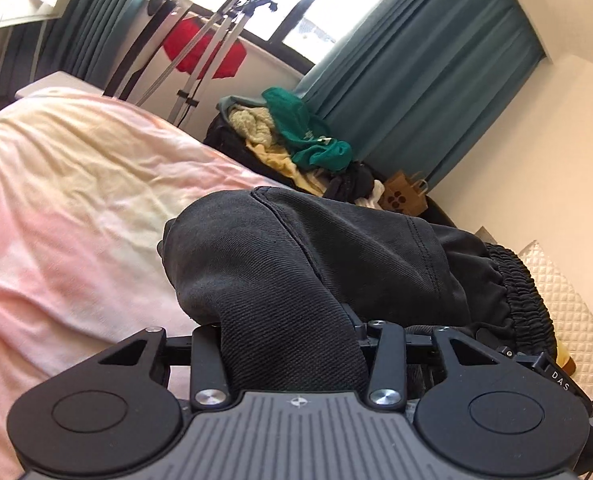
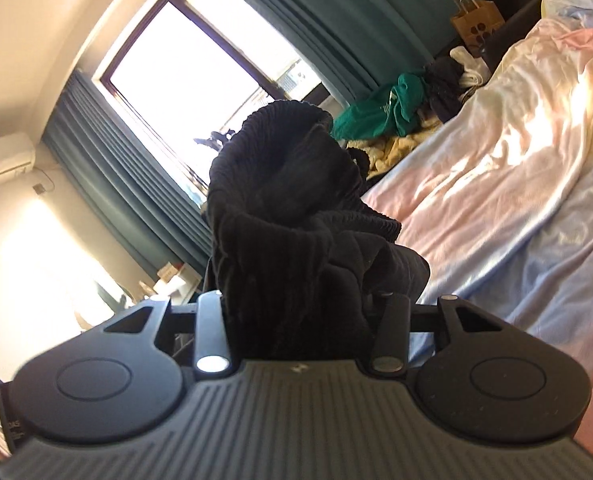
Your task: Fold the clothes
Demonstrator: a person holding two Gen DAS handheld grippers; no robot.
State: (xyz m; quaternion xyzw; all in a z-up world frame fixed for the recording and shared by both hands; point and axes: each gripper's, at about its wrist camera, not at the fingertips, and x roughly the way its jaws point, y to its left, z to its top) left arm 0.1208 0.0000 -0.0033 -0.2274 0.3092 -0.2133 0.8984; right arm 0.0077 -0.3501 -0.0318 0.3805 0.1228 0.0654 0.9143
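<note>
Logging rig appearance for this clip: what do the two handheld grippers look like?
Both match: the left gripper and right gripper have a grey ribbed body, two black round-lobed side plates, black finger links with silver screws, and a small emblem at centre. White "DAS" lettering shows on a side part. No hands or sleeves visible.

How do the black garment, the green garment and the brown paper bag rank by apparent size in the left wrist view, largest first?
1. Black garment, though it is nearest the camera, so its size is exaggerated.
2. Green garment, on the pile beyond the bed.
3. Brown paper bag, partly hidden.
</note>
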